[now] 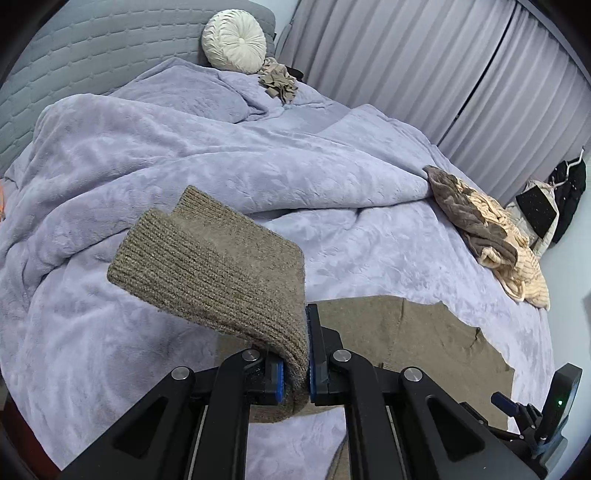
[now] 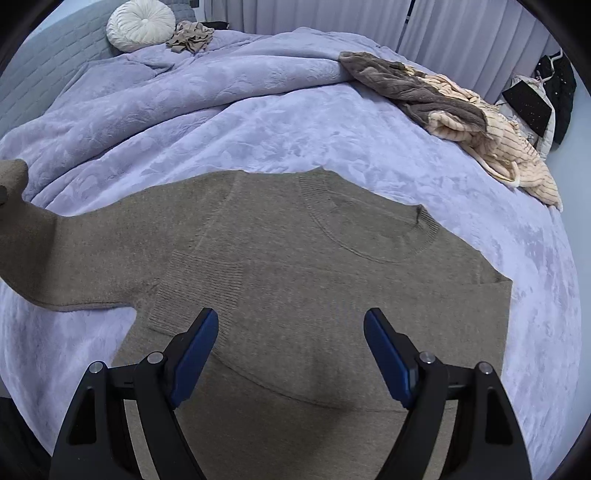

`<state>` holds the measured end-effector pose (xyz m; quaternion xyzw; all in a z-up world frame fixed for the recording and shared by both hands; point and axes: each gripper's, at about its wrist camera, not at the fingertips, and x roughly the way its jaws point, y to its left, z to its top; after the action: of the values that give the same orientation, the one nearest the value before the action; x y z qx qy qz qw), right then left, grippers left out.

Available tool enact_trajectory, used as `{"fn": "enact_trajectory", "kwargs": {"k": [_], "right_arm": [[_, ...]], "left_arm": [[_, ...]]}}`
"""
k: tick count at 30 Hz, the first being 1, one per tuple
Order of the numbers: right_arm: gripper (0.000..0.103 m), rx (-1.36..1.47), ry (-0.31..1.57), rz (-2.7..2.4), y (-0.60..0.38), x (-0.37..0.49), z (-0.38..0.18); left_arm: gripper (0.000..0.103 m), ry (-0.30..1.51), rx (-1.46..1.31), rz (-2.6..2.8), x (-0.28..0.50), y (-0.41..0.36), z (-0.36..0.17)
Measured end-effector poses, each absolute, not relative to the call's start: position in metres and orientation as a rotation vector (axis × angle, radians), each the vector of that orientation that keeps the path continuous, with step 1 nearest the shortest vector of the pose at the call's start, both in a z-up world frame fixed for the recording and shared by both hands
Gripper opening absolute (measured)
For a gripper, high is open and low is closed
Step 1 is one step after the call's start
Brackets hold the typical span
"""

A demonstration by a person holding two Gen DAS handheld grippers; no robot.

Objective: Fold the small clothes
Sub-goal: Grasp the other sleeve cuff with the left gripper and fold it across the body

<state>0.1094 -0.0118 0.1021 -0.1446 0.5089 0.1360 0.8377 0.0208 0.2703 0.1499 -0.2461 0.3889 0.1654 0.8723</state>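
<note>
A taupe knit sweater [image 2: 295,280] lies flat on the lavender bed cover, neck toward the far right. One sleeve is folded across its chest, its ribbed cuff [image 2: 199,280] near the middle. My left gripper [image 1: 301,350] is shut on the other sleeve [image 1: 210,266] and holds it lifted, ribbed cuff pointing away. That raised sleeve shows at the left edge of the right wrist view [image 2: 33,251]. My right gripper [image 2: 291,332] is open and empty, hovering over the sweater's body. The sweater body also shows in the left wrist view [image 1: 424,350].
A pile of brown and cream striped clothes [image 2: 461,107] lies at the bed's right edge. A beige crumpled garment [image 2: 190,38] and a round white pillow [image 2: 140,24] sit by the headboard. The bunched lavender duvet [image 1: 166,147] rises behind. Curtains [image 1: 424,55] hang beyond.
</note>
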Motion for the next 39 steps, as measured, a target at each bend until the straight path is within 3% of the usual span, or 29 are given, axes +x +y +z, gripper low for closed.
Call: {"fn": "enact_trajectory", "kwargs": {"k": [24,39], "right_arm": [[0.084,-0.161,1.081,0.193,-0.169,0.105,0.11],[0.084,-0.177,1.099,0.247,-0.207,0.085,0.097]], "left_arm": [[0.01,0.934,-0.271,0.173,0.107,0.049,0.162],[0.01,0.97,-0.128,0.108,0.124,-0.049,0.156]]}}
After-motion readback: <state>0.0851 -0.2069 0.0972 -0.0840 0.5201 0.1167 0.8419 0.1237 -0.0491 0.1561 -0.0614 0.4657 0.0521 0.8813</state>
